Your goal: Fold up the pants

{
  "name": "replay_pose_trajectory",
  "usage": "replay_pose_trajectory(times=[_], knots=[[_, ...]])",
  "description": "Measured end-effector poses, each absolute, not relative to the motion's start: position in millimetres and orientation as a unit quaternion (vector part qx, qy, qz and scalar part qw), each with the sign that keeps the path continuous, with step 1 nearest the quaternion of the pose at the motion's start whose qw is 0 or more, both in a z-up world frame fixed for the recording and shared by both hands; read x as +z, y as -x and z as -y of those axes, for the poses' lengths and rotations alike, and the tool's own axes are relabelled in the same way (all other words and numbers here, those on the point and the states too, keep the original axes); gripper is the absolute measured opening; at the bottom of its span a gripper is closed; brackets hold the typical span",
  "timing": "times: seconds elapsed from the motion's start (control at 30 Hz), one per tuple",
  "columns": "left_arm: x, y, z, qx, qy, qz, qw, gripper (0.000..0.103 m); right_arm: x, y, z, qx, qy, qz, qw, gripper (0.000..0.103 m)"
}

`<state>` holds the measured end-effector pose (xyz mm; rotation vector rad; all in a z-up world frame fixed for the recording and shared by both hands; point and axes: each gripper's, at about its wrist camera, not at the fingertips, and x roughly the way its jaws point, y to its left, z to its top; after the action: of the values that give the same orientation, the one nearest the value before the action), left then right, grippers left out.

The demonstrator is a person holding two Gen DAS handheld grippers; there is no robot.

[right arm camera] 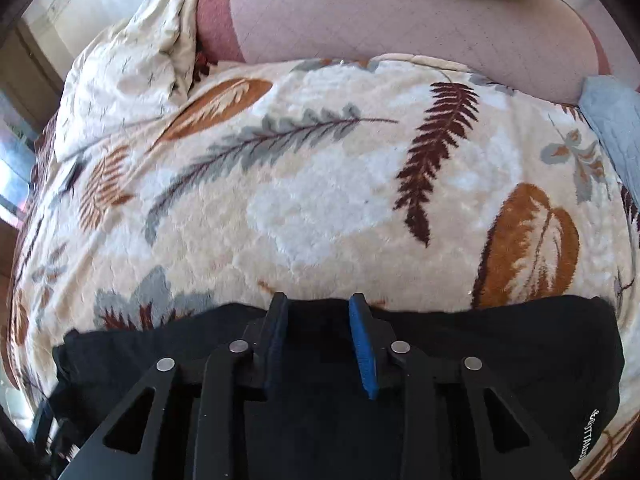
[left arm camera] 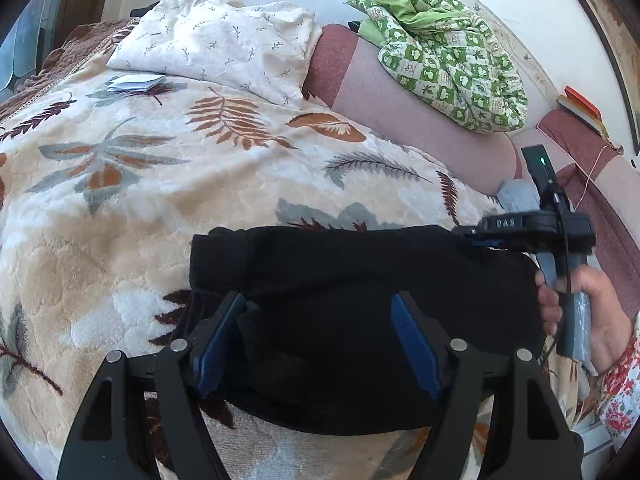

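Observation:
The black pants (left arm camera: 360,280) lie folded into a compact rectangle on a cream leaf-print blanket (left arm camera: 160,184). My left gripper (left arm camera: 320,312) is open, its blue pads wide apart just above the near part of the pants, holding nothing. My right gripper shows in the left wrist view (left arm camera: 520,228) at the pants' far right corner, held by a hand. In the right wrist view the right gripper (right arm camera: 318,304) is open with a moderate gap, over the far edge of the pants (right arm camera: 480,344), empty. White lettering shows on the pants at right.
A cream floral pillow (left arm camera: 216,44) and a small booklet (left arm camera: 134,82) lie at the back left. A green checked bundle (left arm camera: 448,52) sits on the pink couch back (left arm camera: 420,120). A grey cloth (right arm camera: 612,120) lies at the right.

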<state>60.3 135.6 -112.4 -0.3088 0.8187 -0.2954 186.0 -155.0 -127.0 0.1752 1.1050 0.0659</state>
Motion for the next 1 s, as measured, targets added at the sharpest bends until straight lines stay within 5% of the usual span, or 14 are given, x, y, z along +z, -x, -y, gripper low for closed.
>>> replay_pose_trajectory(times=[0.43,0.47,0.53,0.67,0.77,0.83,1.0], knots=[[-121.4,-62.7,-144.7,-0.148,0.175,-0.384,0.894,0.077,-114.0,-115.4,179.2,0.036,-0.093,-0.491,0.865,0.031],[-121.7,-62.8,-144.3,-0.148,0.175,-0.384,0.895,0.077,-105.8,-124.9,180.1,0.033,-0.099,-0.486,0.868,0.034],[-121.4,-62.6,-144.0,-0.148,0.174,-0.384,0.895,0.078,-96.4,-153.5,173.5,0.038,-0.101,-0.490,0.865,0.069],[-122.7,-63.2,-143.9,-0.150,0.174,-0.382,0.895,0.079,-101.2,-209.4,147.7,0.038,-0.054,-0.536,0.841,0.073],[-123.5,-63.8,-144.4,-0.151,0.176,-0.382,0.895,0.079,-111.3,-230.7,129.8,0.042,-0.020,-0.572,0.819,0.056],[-123.7,-64.1,-144.0,-0.150,0.173,-0.381,0.896,0.079,-127.8,-238.3,121.8,0.028,0.018,-0.605,0.795,0.030],[-124.6,-63.8,-144.2,-0.149,0.166,-0.381,0.897,0.079,-144.5,-231.4,111.6,0.021,0.063,-0.632,0.772,0.028]])
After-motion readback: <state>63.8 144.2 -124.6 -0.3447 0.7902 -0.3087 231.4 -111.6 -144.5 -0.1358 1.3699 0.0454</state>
